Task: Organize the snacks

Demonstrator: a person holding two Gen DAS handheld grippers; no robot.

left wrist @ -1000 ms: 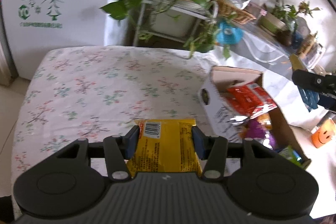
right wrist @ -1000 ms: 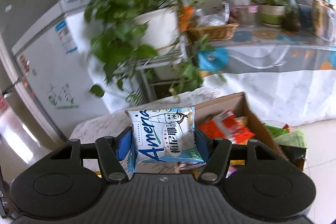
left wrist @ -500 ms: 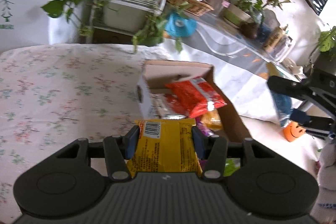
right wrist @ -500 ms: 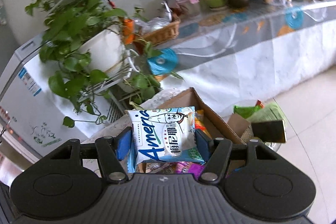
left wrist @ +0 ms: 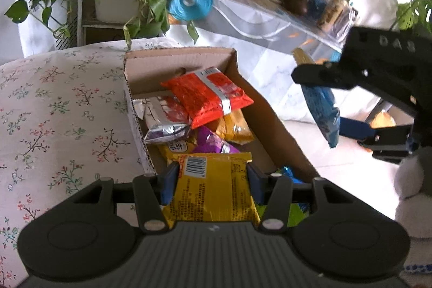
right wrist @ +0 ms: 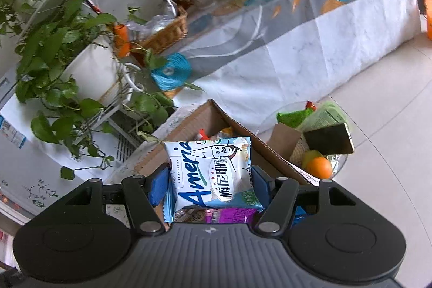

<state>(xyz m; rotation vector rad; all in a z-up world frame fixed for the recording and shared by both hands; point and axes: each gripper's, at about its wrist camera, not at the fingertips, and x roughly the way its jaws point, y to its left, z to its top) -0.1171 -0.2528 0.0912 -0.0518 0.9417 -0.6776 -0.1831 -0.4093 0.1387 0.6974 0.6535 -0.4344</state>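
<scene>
The left tool (left wrist: 212, 181) is clamped across the width of a flat yellow foil snack packet with a barcode at its top edge (left wrist: 213, 190), one blue pad pressing each side. It hangs over the near end of an open brown cardboard box (left wrist: 272, 123) that sits at the right edge of a surface covered in a white floral-print cloth (left wrist: 62, 109).

The right tool (right wrist: 208, 186) grips a pale blue and white snack bag printed with a cartoon figure (right wrist: 213, 174) in the same way, its pads closed on the bag's sides. This bag is held above the same box (right wrist: 259, 142), nearer its outer long wall; from the left camera the right tool (left wrist: 332, 115) shows beyond the box with the bag dangling from it.

Inside the box lie several packets already: a bright orange-red packet with a silver band (left wrist: 208, 96) on top, a silver foil packet (left wrist: 164, 120) under its left end, a purple wrapper (left wrist: 210, 142) and more yellow ones beneath. The box looks partly filled, so much of the sorting seems done. What is left, as far as can be judged, is to drop these two held packets in. No loose snacks show on the cloth, though the part nearest the left tool is hidden.

Beyond the box, on the tiled floor, stands a clear bowl with an orange fruit (right wrist: 318, 168) and green packets.
</scene>
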